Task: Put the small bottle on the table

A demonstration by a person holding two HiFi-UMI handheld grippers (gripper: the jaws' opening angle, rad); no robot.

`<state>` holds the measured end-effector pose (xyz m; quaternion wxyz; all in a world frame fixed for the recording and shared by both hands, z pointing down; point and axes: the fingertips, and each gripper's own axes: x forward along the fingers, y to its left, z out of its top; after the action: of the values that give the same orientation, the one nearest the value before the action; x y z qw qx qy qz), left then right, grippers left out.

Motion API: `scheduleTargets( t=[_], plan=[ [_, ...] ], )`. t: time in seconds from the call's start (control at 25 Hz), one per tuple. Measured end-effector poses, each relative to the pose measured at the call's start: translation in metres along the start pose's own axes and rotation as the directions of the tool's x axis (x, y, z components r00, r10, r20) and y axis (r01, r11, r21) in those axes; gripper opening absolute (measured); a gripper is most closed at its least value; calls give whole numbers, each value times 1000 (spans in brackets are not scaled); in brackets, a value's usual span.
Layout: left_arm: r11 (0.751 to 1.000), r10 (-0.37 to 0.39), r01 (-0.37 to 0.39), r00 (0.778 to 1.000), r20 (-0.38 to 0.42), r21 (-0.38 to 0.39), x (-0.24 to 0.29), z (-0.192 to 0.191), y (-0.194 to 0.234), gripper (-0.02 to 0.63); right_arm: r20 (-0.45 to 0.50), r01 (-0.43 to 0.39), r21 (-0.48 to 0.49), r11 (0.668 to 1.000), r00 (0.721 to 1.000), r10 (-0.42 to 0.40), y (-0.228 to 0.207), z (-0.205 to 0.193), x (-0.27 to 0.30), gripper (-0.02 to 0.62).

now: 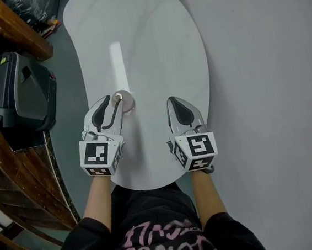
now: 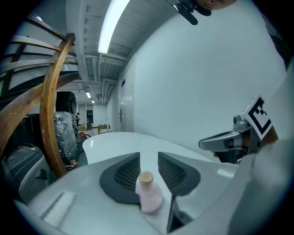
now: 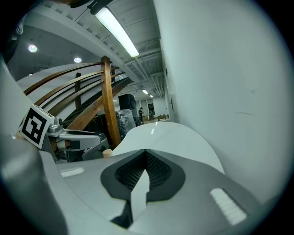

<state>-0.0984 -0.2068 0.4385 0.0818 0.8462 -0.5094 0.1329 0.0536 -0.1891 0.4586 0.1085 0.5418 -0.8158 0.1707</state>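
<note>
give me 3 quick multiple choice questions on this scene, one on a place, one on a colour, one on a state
1. Where is the small bottle?
A on the floor
B between the left gripper jaws
C on the stairs

2. What colour is the bottle's body?
A pale pink
B green
C black

3. How are the right gripper jaws?
A wide apart
B on the bottle
C together

Answers:
1. B, the left gripper view shows it between the pads.
2. A, pink body under a cork stopper.
3. C, its pads meet with nothing between.
</note>
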Motion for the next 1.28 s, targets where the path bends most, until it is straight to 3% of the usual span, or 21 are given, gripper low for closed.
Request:
scheduleTargets(
  t=[1.28],
  plan=[
    [999, 6, -7, 999, 54, 33, -40, 24, -23, 92, 82, -3, -32, 999, 997, 6, 21, 23, -39, 14]
  ],
)
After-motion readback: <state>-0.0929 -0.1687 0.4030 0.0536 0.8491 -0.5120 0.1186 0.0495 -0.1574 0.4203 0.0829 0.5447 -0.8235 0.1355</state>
